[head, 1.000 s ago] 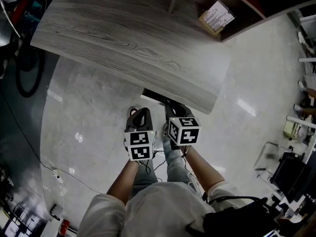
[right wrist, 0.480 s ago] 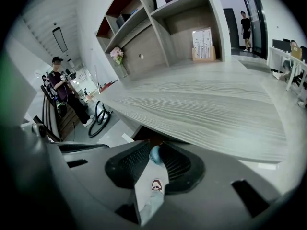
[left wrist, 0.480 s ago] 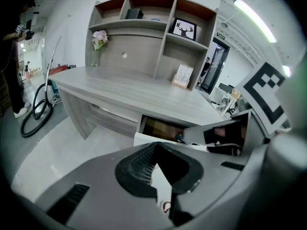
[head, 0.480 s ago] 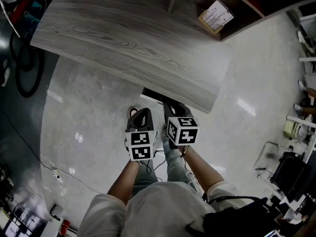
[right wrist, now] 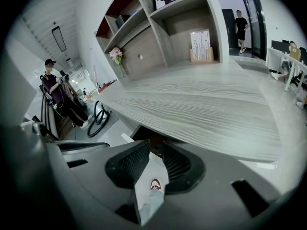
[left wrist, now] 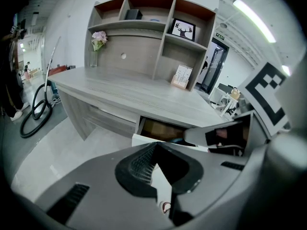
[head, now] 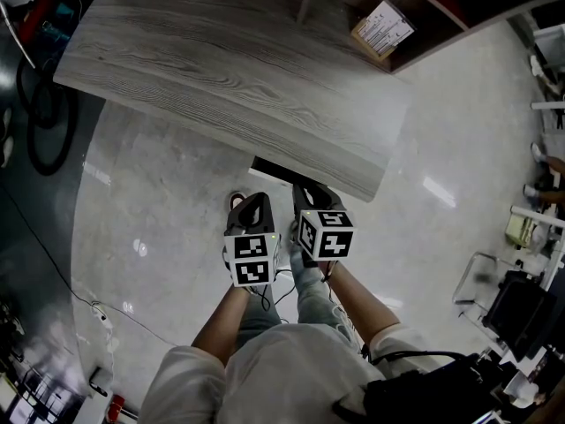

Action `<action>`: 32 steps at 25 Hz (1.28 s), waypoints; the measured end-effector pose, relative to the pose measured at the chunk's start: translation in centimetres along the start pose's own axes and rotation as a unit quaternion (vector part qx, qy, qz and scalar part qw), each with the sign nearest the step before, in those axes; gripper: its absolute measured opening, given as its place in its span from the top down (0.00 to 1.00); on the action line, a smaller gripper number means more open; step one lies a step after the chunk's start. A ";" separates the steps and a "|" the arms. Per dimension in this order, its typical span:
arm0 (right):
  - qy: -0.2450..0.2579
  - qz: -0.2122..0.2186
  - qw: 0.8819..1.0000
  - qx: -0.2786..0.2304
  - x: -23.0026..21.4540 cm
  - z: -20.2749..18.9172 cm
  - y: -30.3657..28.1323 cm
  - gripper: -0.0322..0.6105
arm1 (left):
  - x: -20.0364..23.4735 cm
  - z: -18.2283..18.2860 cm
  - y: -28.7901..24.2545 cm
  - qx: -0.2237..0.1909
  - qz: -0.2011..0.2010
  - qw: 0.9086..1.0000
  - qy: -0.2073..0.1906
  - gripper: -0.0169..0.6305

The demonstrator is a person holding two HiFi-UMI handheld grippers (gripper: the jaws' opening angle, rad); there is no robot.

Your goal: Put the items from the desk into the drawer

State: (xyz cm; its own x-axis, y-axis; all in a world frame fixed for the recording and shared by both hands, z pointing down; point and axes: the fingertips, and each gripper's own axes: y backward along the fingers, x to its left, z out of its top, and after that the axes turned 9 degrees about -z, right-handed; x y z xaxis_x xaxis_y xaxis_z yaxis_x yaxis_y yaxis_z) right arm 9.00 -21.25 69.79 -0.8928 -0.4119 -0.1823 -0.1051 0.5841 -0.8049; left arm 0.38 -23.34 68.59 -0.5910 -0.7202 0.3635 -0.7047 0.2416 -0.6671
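Jaws on the right gripper (right wrist: pixel 152 159) have just been opening. They now stand fairly wide with nothing between them, only floor showing through. Jaws on the left gripper (left wrist: pixel 157 171) are apart by a narrow wedge, also empty. Both grippers hang side by side just in front of the drawer (head: pixel 274 170), angled down toward it.

The drawer is pulled partway out. Its inside is dark and I can't make out the contents. The bench (head: pixel 229 78) top above the drawer looks bare. The only loose things I see sit well behind the drawer at the shelf unit (left wrist: pixel 153 18): a flower vase (left wrist: pixel 97 42) and a card stand (left wrist: pixel 182 76). I can't tell if they count as items.

My read: loading is done or close to it, and shutting the drawer is the step in hand. Plan:
- Close the jaws first, so a blunt tip meets the drawer front.
- Push at mid-width, square on and slowly, so the drawer doesn't rack.
- Keep the tips out of the gap above the drawer.
- Check nothing pokes above the drawer rim before it goes home.
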 end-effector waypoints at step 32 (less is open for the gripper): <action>0.016 -0.004 1.000 -0.019 0.6 1.6 5.6 0.93 | -3.4 2.7 3.5 -0.034 -0.008 0.999 0.005 0.98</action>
State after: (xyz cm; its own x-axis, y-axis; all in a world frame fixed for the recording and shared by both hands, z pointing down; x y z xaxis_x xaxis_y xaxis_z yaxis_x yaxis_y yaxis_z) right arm 8.58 -19.38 64.27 -0.9056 -0.3941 -0.1570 -0.1280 0.6068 -0.7845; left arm 1.02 -21.77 63.30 -0.5828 -0.7177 0.3811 -0.7391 0.2731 -0.6158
